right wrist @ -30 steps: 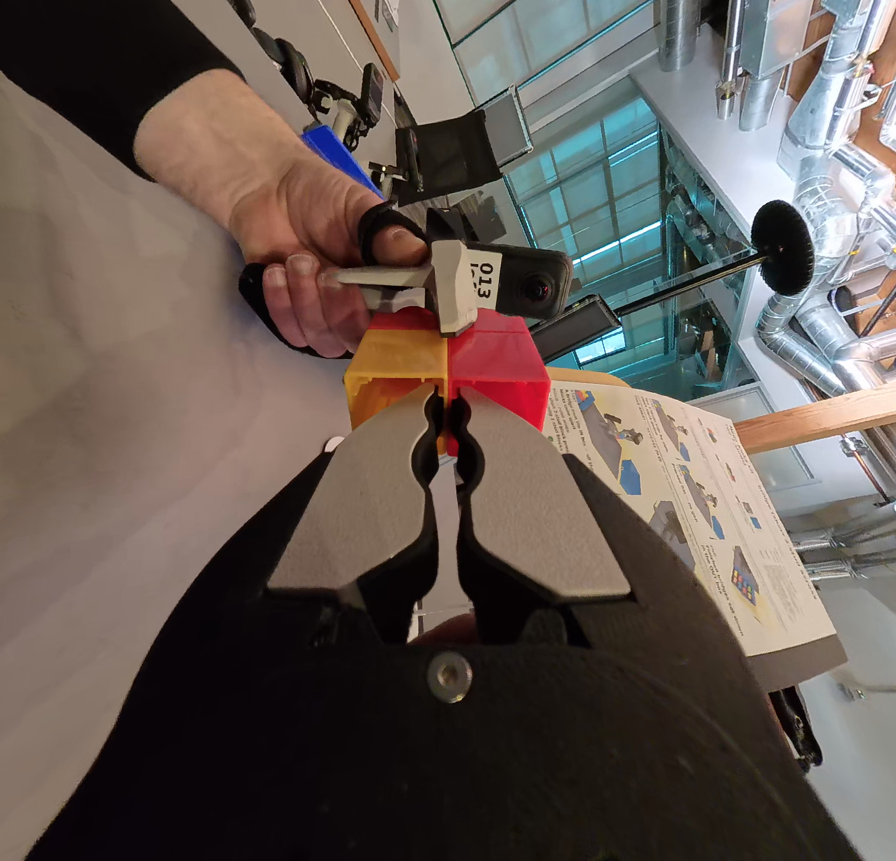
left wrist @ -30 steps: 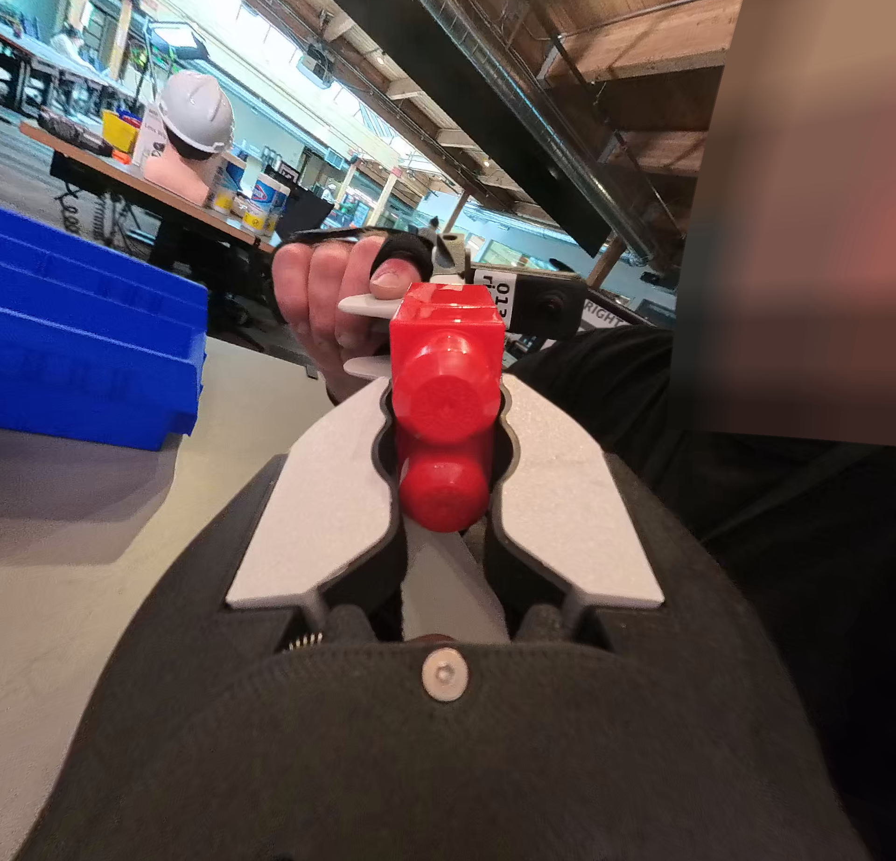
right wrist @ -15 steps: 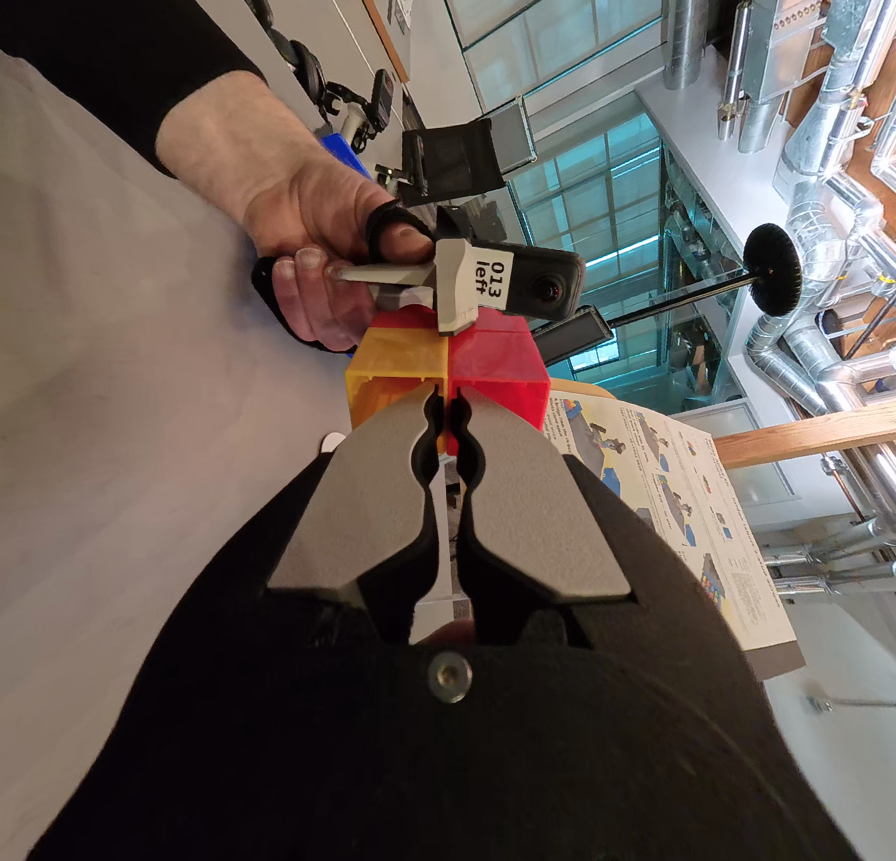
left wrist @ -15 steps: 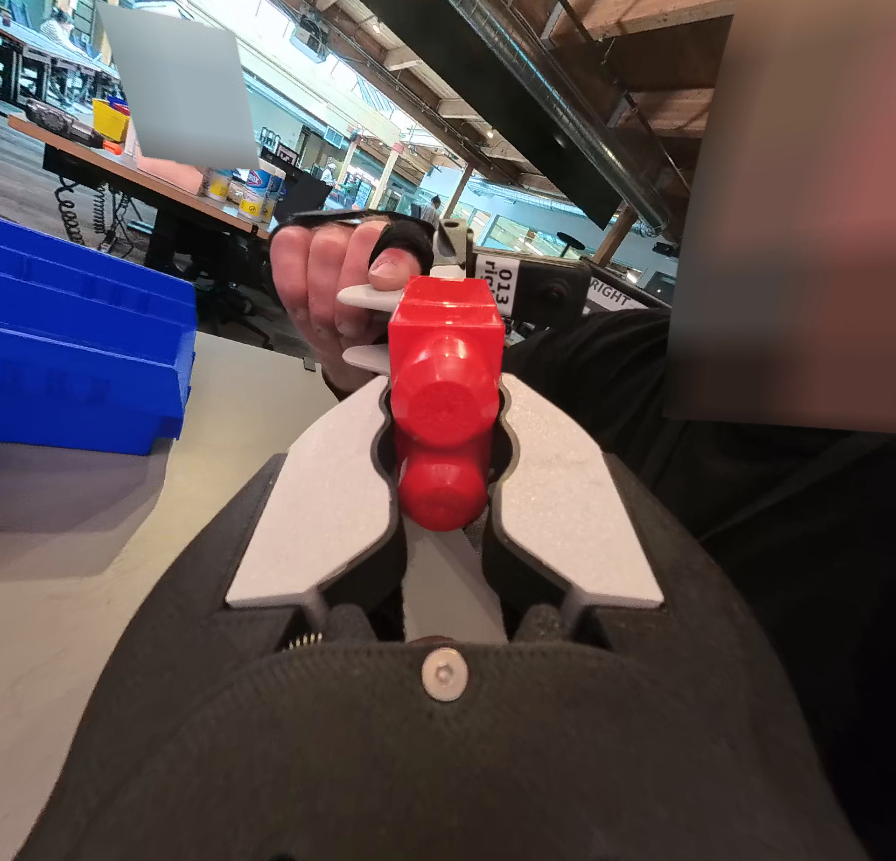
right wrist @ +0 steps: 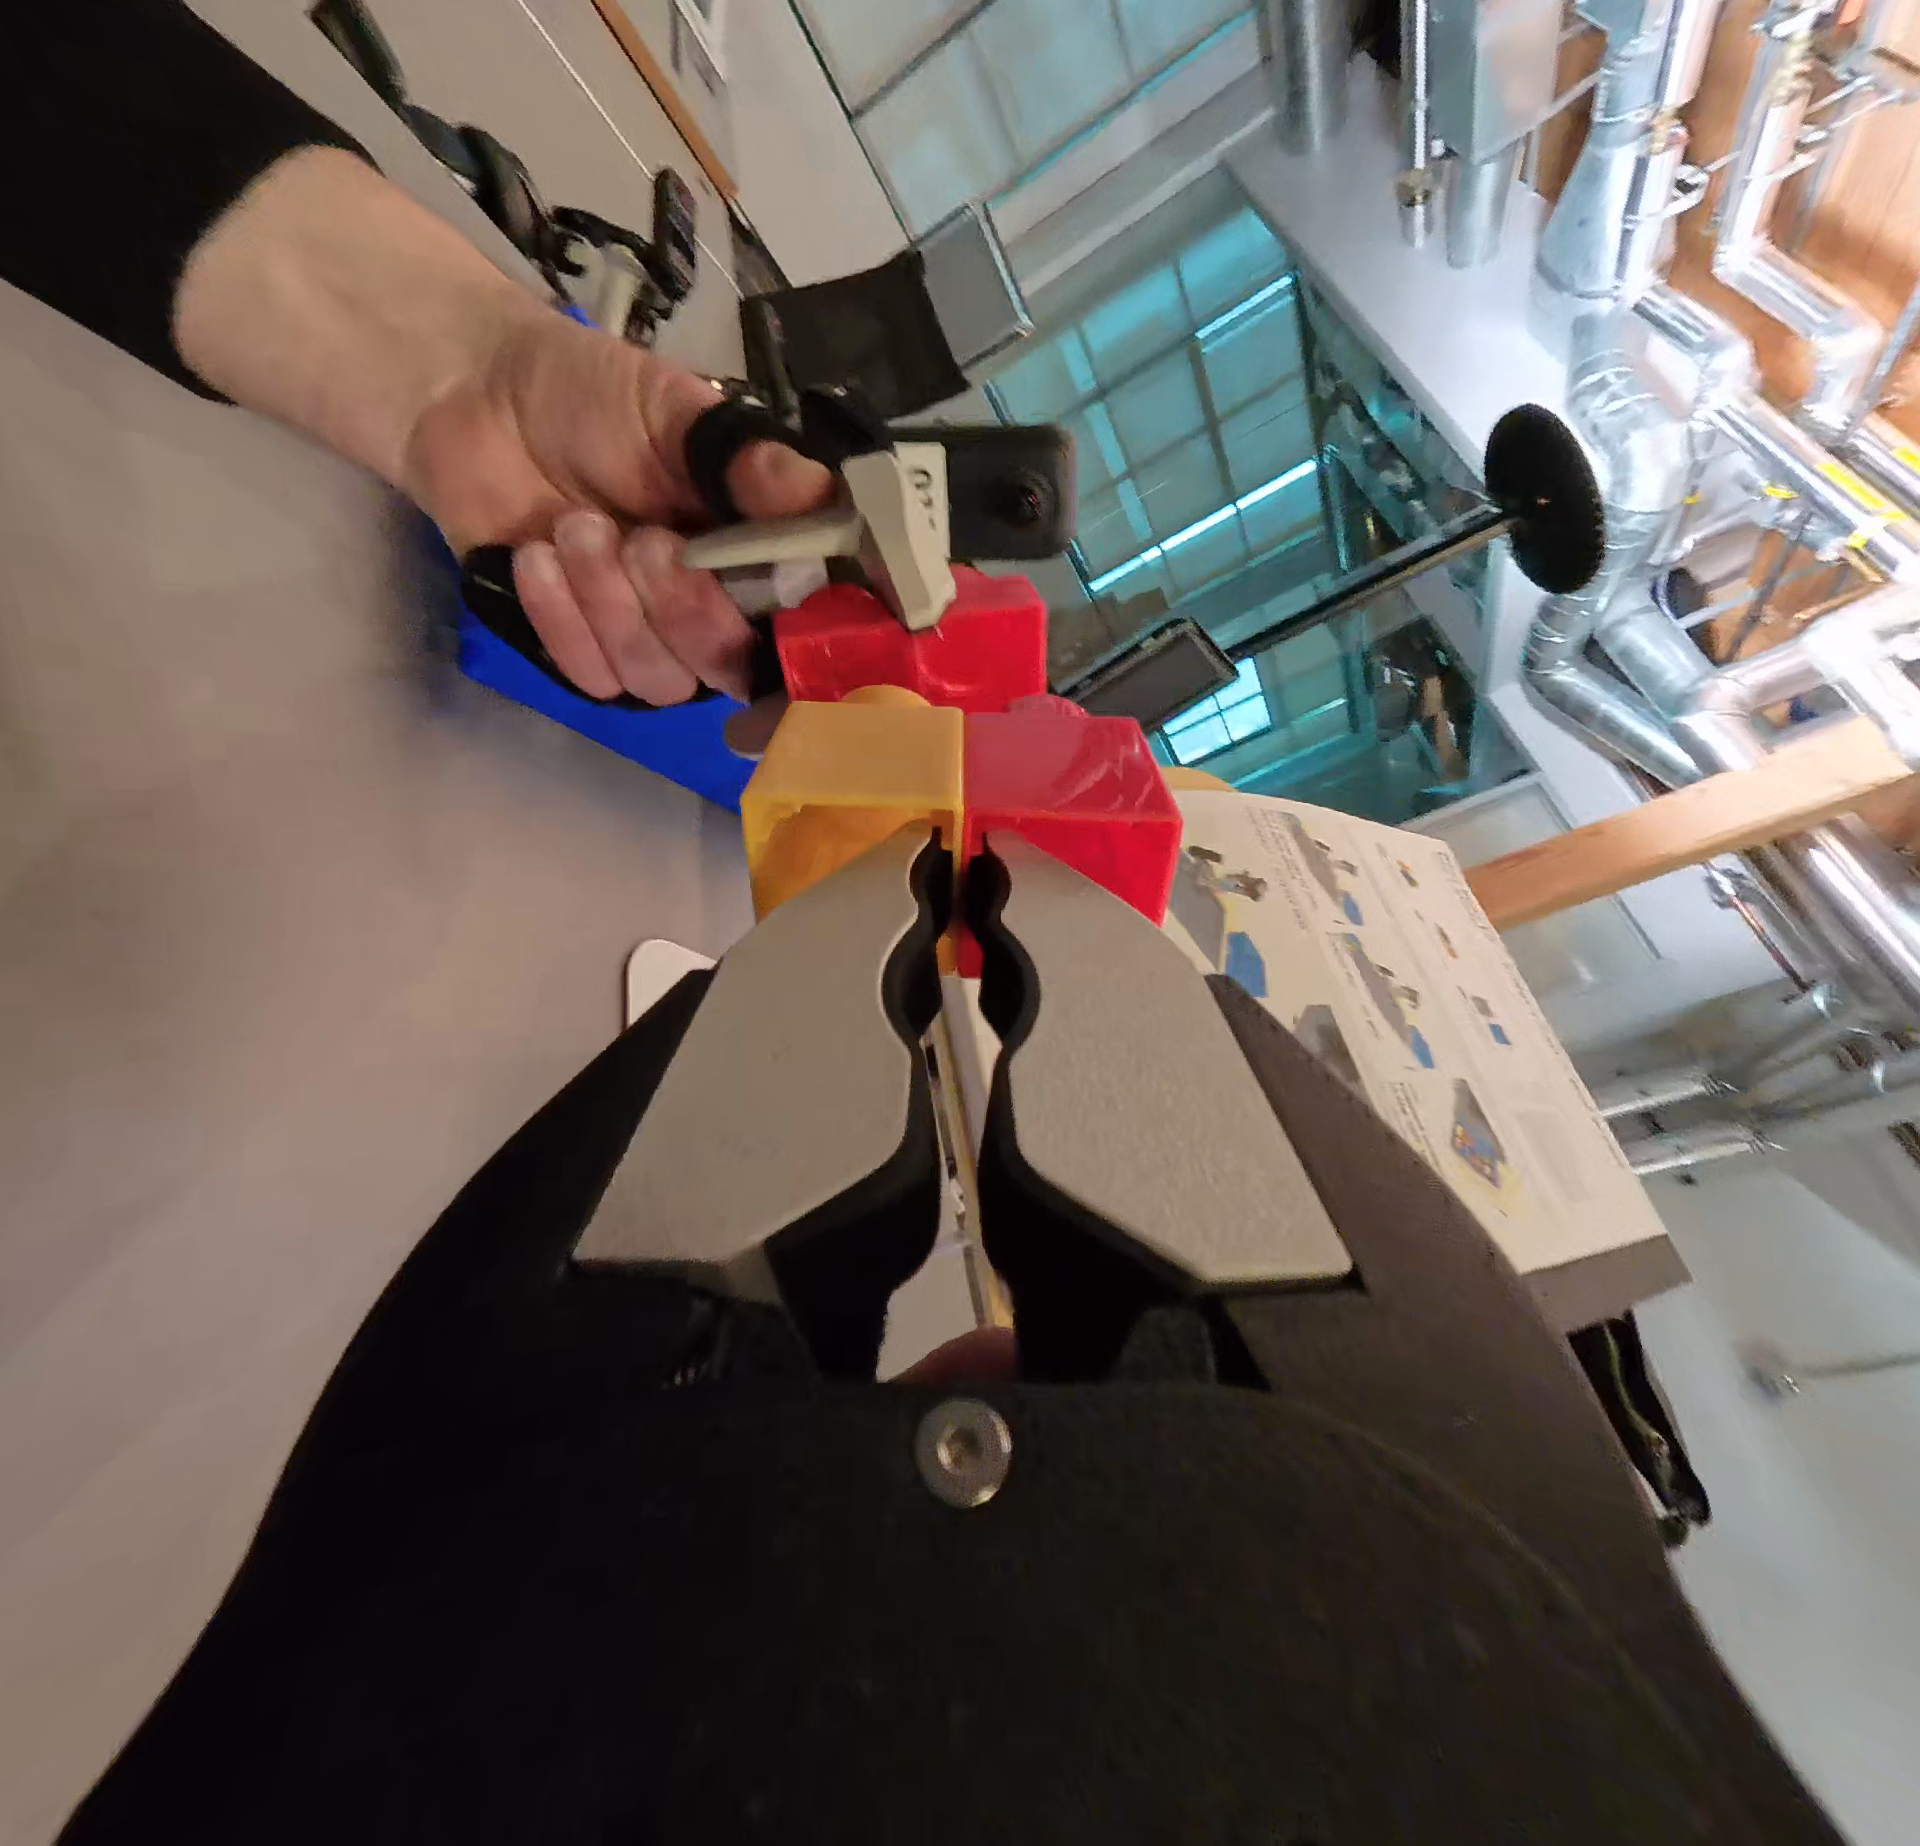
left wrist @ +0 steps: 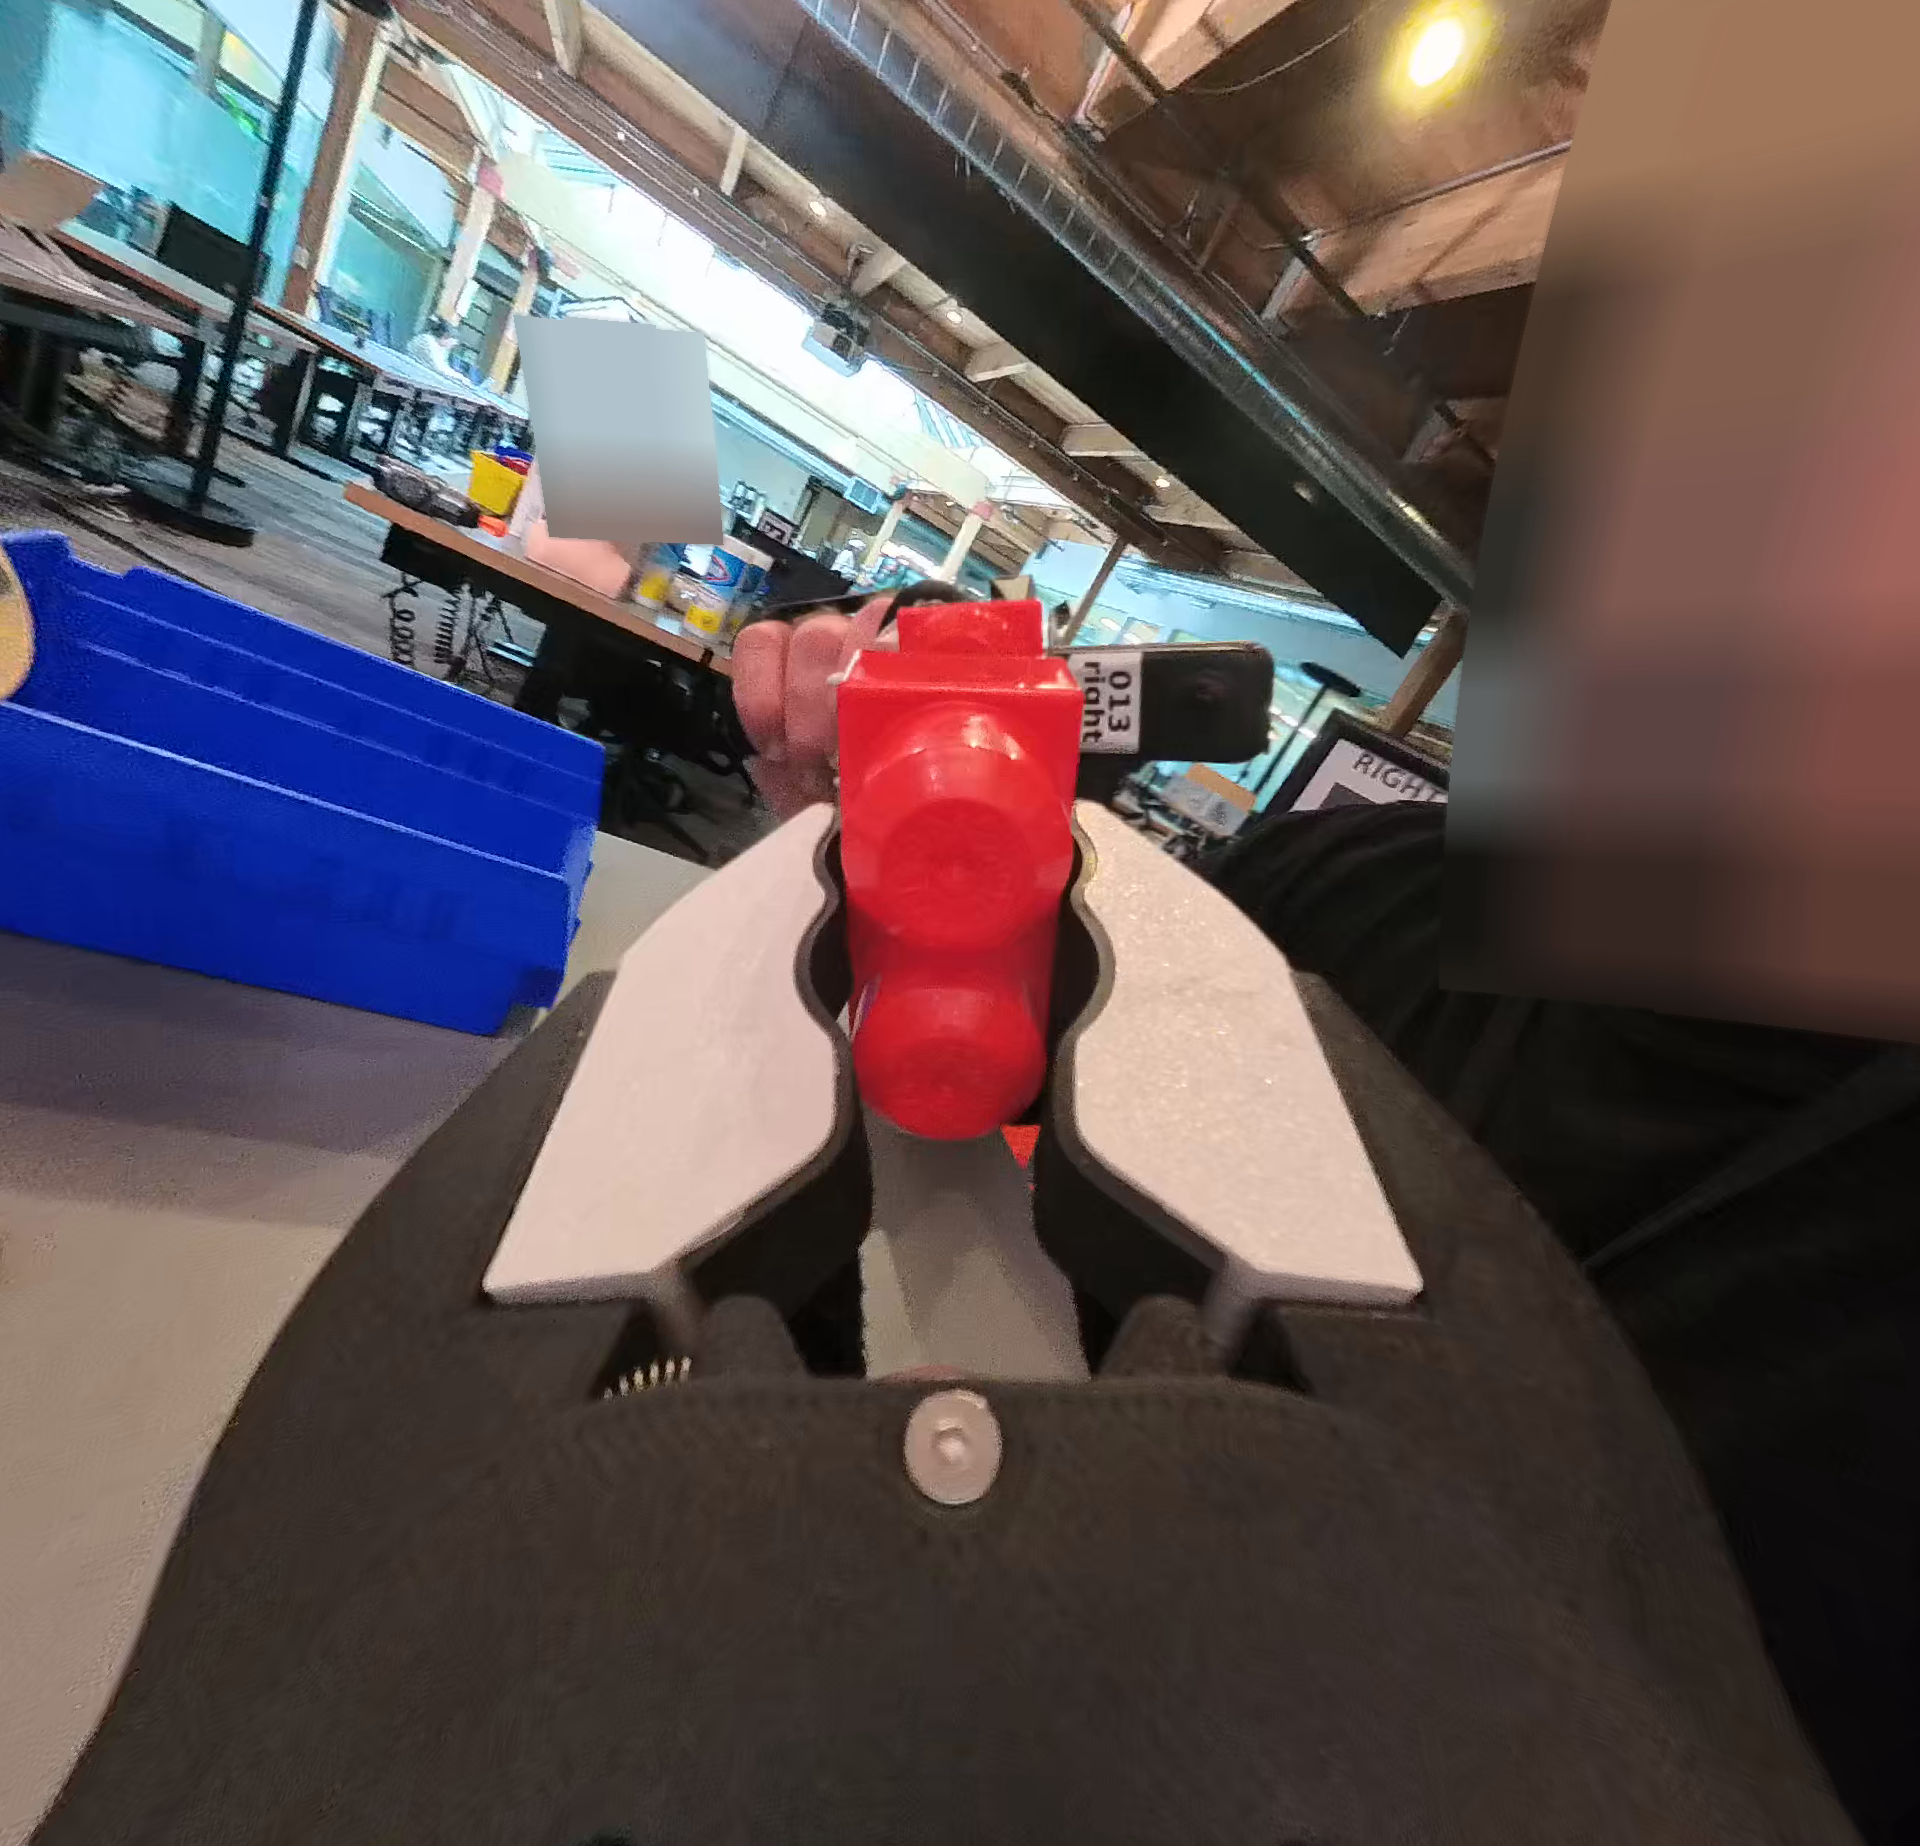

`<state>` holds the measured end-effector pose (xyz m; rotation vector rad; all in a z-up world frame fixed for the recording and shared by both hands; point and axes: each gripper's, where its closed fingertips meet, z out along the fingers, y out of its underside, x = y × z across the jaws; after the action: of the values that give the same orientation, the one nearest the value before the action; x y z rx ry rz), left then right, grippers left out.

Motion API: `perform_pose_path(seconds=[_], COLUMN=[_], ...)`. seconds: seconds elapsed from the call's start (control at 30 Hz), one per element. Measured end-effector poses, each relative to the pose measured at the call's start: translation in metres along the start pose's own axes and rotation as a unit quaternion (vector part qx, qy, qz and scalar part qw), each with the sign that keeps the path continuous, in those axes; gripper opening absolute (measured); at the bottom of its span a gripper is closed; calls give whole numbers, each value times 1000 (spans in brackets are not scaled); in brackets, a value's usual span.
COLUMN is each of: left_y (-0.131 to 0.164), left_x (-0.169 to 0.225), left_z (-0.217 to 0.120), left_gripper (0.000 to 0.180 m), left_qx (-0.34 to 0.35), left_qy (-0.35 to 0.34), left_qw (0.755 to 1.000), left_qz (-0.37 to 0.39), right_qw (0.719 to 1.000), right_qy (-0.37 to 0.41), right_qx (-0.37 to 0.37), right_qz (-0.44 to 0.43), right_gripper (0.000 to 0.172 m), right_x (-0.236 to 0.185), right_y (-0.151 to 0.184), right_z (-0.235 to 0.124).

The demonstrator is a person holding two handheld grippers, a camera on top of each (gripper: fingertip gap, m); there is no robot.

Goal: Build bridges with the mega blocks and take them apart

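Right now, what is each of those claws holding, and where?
Left gripper clamps a red block by its sides. Right gripper pinches the walls where the yellow block meets another red block.

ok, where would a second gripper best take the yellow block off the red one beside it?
Yellow block: probably across its flat outer walls, coming from the free side opposite the red block. The right gripper pinches the seam walls between the two, and the round stud gives poor purchase.
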<state>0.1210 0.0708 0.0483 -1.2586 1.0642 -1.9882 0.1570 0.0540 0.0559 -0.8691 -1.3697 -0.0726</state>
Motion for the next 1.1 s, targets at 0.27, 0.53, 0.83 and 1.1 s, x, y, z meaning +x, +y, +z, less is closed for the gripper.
perform_pose_path(seconds=[0.27,0.53,0.83,1.1], left_y=[10,7,2,-1], left_x=[1,-11,-15,-19], left_z=[10,-1,-14,-23], left_gripper=[36,36,37,36], left_qx=[-23,-23,-27,-44], left_qy=[27,-5,-54,-98], left_qw=[999,1000,998,993], left_qz=[-16,-10,15,43], right_qw=[1000,1000,1000,1000], right_qy=[-16,-20,-3,0], right_qx=[5,1,-5,-8], right_qz=[-9,-5,3,9], right_gripper=[3,3,3,3], right_x=[-7,-4,5,7], right_y=[-1,3,5,2], right_z=[1,-1,-3,-3])
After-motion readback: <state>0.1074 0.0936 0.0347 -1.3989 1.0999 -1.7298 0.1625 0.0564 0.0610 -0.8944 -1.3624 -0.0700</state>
